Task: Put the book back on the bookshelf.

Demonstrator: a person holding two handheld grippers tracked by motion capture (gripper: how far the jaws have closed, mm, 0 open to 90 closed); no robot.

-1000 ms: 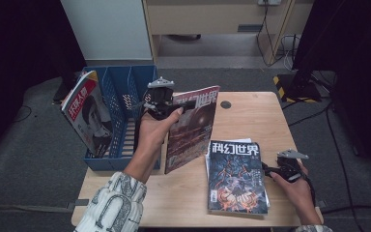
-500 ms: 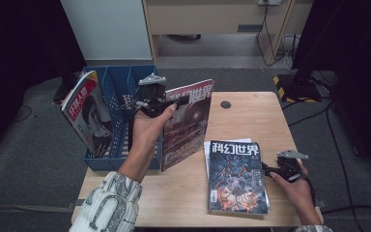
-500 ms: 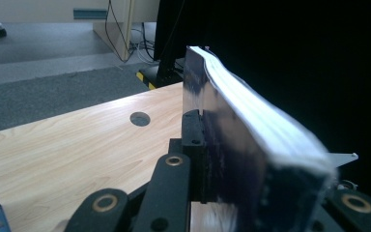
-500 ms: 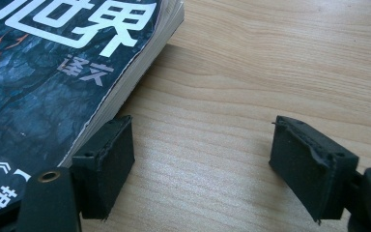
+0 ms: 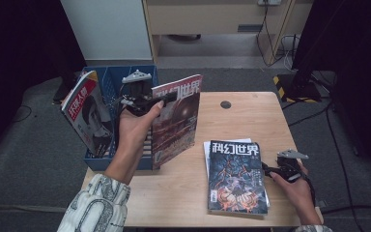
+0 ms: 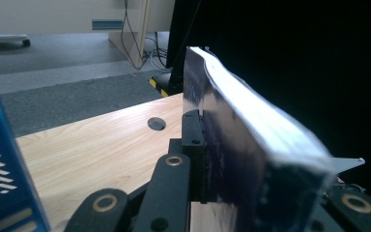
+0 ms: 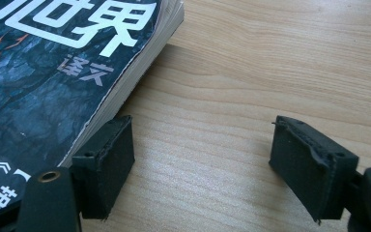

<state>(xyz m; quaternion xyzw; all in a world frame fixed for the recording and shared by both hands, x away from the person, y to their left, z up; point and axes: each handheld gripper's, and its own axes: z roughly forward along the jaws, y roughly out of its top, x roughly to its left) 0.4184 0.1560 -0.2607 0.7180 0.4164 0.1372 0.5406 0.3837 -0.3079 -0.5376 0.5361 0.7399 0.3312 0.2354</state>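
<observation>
Wooden table [image 5: 232,193] on grey carpet, dark surroundings, white cabinet and a desk with cables behind. Blue slotted bin [image 5: 107,82] at table's left edge; one red-and-white magazine [image 5: 88,113] leans in it, tilted left. Left gripper [image 5: 160,100] clamped on top edge of a red magazine [image 5: 176,121], held upright just beside the bin's right wall, lower edge near the table. Left gripper view: jaws pinch that magazine's page block [image 6: 251,145], bin wall at left, round hole in the table [image 6: 156,123] beyond. Stack of magazines [image 5: 236,176] lies flat at table's right, dark cover on top. Right gripper [image 5: 270,170] rests on the table just beside the stack's right edge. Right gripper view: jaws spread apart, empty, left jaw touching or nearly touching the stack's edge [image 7: 125,92].
</observation>
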